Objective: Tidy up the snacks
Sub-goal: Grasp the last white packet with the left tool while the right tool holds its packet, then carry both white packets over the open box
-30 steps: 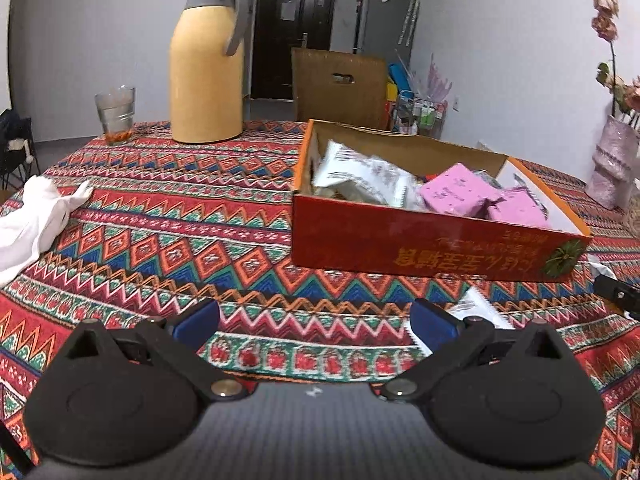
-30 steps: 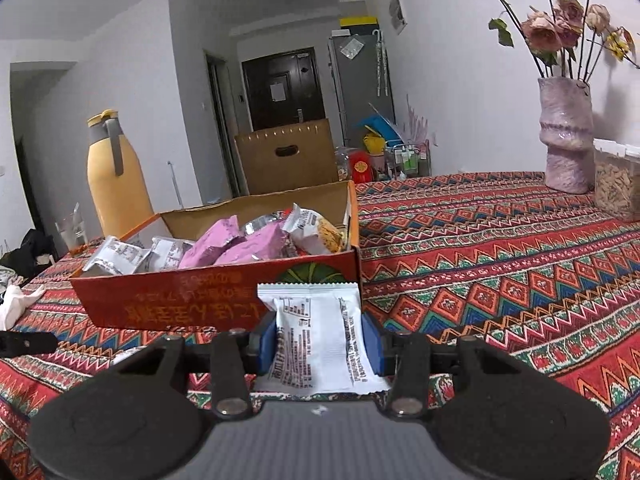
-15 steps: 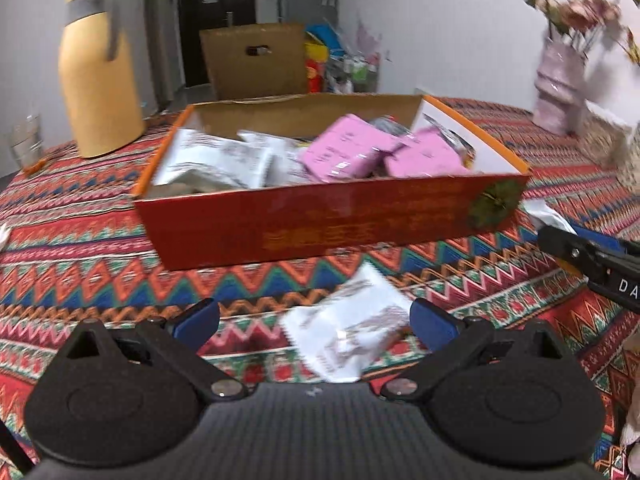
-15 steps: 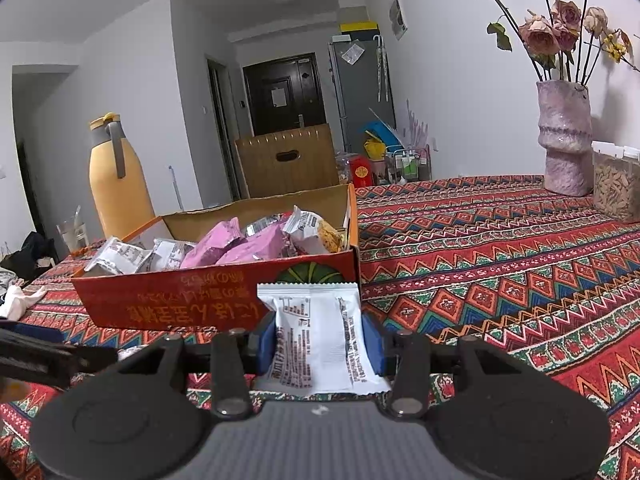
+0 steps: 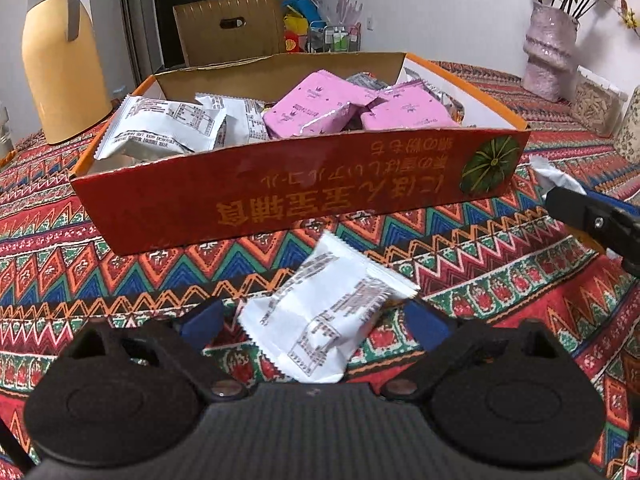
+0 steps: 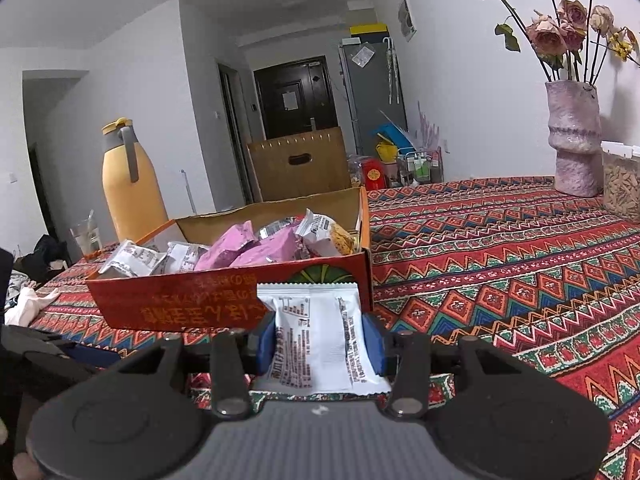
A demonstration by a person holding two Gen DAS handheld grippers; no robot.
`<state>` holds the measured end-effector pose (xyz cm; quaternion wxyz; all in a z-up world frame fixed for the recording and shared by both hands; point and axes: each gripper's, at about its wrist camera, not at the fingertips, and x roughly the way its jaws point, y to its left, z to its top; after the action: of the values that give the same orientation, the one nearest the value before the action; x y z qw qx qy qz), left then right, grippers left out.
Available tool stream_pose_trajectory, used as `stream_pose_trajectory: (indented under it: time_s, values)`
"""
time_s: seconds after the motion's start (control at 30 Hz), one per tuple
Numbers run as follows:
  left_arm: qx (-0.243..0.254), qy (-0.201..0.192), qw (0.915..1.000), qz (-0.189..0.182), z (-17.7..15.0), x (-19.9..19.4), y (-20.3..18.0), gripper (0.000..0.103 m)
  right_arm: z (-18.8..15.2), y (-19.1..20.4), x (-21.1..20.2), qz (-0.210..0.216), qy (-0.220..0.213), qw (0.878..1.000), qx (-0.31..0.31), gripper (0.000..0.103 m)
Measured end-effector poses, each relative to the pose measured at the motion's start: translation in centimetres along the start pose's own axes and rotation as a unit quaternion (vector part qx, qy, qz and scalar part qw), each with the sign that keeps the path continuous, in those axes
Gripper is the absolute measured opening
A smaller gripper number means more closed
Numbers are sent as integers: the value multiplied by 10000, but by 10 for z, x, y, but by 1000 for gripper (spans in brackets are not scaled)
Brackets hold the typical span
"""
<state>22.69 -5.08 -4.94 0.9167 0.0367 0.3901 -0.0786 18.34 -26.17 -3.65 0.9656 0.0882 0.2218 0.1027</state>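
While left gripper closes, fingers apart, around white packet lying on counter between them, right gripper stays clamped on second packet. Risk: skewed packet slipping sideways, short of red box beyond fingertips.

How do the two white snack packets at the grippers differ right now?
The right gripper is shut on its packet, held off the table; the loose packet lies skewed on the tablecloth, unpinched between the left gripper jaws, which have just been closing. Both are white with printed backs, outside the box.
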Motion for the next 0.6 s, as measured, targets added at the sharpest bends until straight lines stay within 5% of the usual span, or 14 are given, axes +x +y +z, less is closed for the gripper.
stream_pose_trajectory:
  time_s: [0.2, 0.6]
  values:
    - [-247, -147, 9995, -100, -1, -12, 11, 59, 0, 0, -2, 14, -44, 10000, -8, 44]
    - [-378, -607, 9974, -37, -4, -41, 12, 57, -1, 0, 0, 41, -29, 10000, -23, 44]
